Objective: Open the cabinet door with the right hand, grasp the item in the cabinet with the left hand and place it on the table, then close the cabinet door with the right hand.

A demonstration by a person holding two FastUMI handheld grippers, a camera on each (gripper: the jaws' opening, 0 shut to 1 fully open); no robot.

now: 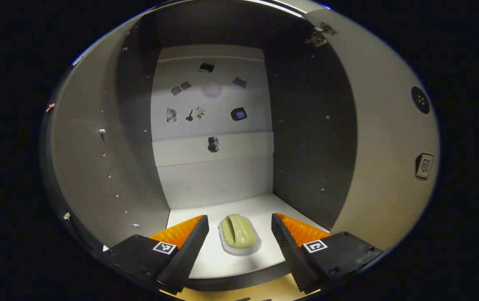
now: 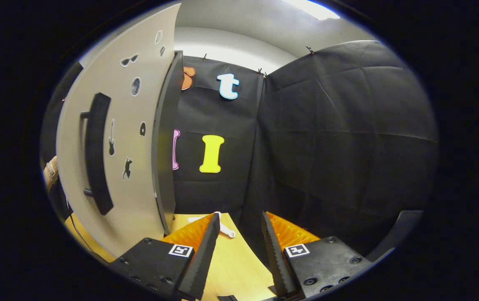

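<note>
Left gripper (image 1: 239, 232): jaws wide, empty, straddling the soap dish without touching.
Soap dish (image 1: 239, 234): green, on the cabinet (image 1: 206, 184) floor, inside.
Right gripper (image 2: 237, 234): jaws wide, empty, over the table (image 2: 235, 267).
Cabinet door (image 2: 113, 138): swung open.

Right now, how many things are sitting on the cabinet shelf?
1: a pale green item on a white tray, lying on the shelf near its front edge, between the open left gripper fingers. Nothing seems hidden.
</note>
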